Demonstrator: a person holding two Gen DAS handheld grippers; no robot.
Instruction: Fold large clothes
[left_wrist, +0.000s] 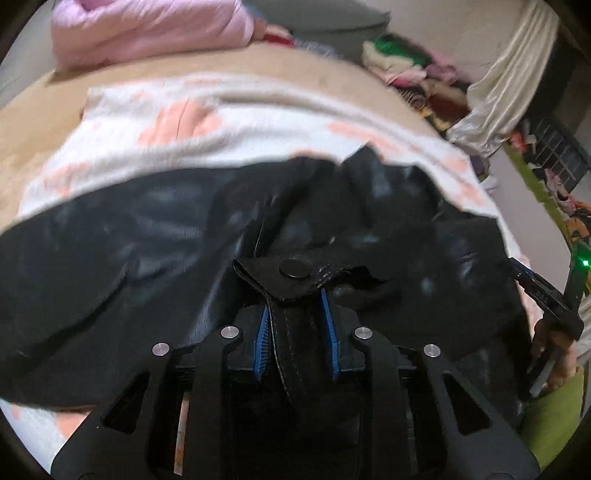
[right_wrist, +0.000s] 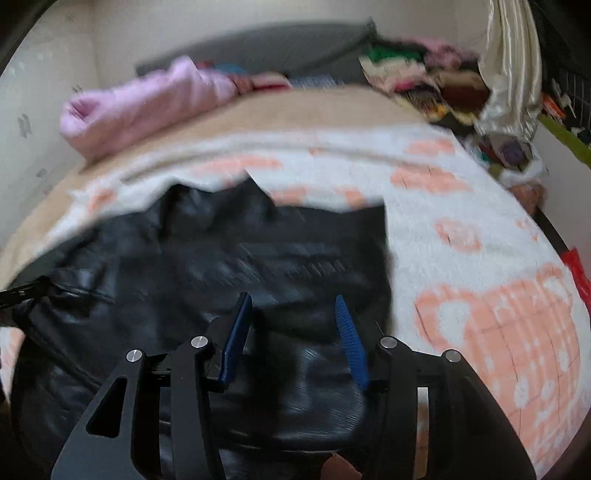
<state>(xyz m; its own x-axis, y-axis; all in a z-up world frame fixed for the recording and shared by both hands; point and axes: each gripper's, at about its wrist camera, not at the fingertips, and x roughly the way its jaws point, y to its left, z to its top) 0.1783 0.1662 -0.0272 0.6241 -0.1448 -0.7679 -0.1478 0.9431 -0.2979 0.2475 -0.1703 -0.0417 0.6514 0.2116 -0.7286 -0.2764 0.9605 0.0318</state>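
The black leather jacket (left_wrist: 155, 236) is lying spread and rumpled across the white blanket with peach patches (left_wrist: 236, 122), which is covering the bed. Judging by its sheen and thick creases, it is probably weighing heavy, draping limply yet resisting sharp folds, and sliding easily over itself. The left gripper (left_wrist: 295, 314) is pinching a stitched tab with a snap button (left_wrist: 294, 268) between narrow blue pads; seamed edges like this are likely giving the surest hold. The right gripper (right_wrist: 293, 325) is hovering over the jacket's smooth panel with its fingers spread wide, and I cannot tell whether they are touching the leather. A pink quilted coat (right_wrist: 147, 103) is sitting farther back.
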